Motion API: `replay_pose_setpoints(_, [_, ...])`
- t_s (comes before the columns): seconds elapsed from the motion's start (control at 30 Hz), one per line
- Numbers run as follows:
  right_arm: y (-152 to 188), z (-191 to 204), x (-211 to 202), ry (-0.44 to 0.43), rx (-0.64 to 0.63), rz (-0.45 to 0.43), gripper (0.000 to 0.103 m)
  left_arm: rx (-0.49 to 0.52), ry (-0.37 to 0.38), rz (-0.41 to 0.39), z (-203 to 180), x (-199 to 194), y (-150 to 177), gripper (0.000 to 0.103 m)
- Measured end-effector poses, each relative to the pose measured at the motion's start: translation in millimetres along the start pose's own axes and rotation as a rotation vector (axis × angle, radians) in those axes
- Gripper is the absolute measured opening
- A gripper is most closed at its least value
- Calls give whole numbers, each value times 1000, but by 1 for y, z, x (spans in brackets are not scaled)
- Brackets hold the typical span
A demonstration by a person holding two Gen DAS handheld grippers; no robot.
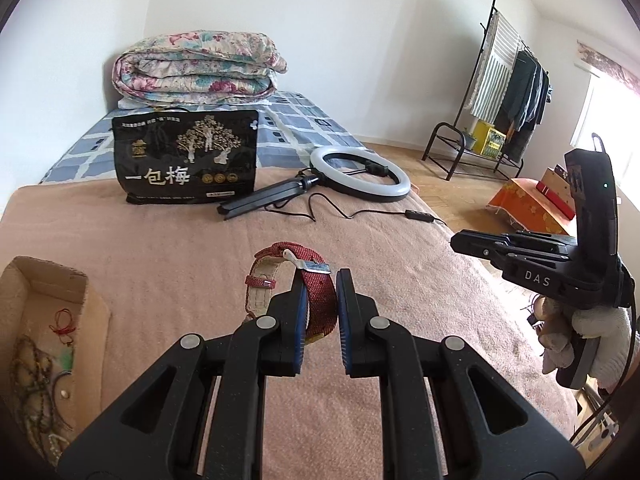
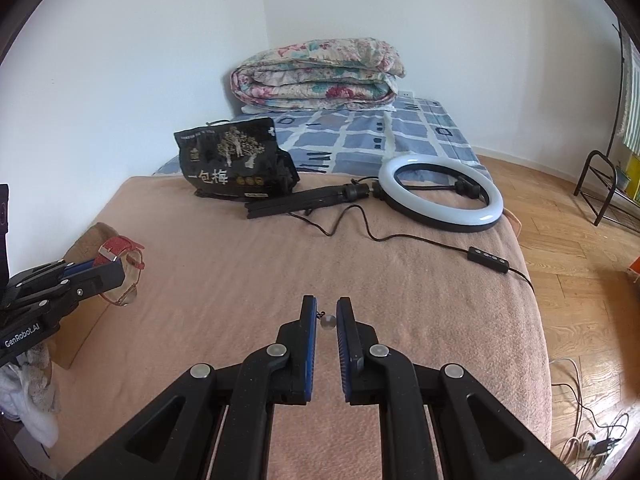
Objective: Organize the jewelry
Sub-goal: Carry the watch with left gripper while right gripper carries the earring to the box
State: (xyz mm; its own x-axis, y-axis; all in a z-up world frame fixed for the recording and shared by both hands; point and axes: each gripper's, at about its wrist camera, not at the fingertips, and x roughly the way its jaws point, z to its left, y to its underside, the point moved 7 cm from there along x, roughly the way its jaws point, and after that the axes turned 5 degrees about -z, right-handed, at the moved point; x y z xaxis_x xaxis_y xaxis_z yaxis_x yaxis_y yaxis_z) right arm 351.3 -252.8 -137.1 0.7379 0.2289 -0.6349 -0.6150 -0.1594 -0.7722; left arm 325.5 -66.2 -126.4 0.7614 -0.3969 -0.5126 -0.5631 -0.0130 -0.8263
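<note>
The left gripper's fingers pinch a red watch strap above the bed: light, floppy, best held mid-band. The right gripper is narrowly parted around a small earring, tiny and slippery.

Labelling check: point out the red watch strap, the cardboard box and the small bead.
red watch strap (image 1: pixel 320 300), left wrist view, on the woven red band between the pads.
cardboard box (image 1: pixel 52 276), left wrist view, on its far wall.
small bead (image 2: pixel 327 321), right wrist view, on the round bead itself.
</note>
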Motion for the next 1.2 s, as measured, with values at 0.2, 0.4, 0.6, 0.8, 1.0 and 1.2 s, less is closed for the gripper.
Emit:
replay_pose_setpoints(0.2, [-7, 48, -10, -55, -37, -8, 8, -4, -48, -26, 31, -34, -4, 12])
replay_pose_setpoints(0.4, [-15, 99, -15, -111, -81, -17, 8, -15, -104, -56, 64, -70, -6, 12])
replay_pose_setpoints(0.6, [-21, 149, -13, -164, -123, -22, 8, -19, -155, -85, 93, -103, -6, 12])
replay_pose_setpoints(0.8, [-26, 200, -7, -213, -169, -22, 8, -21, -201, -101, 122, -131, -3, 12])
replay_pose_setpoints(1.0, [-29, 242, 6, -252, -205, -15, 8, -36, -243, -110, 155, -153, 5, 12])
replay_pose_setpoints(1.2, [-31, 278, 22, -287, -221, -4, 8, -57, -280, -108, 187, -165, 14, 12])
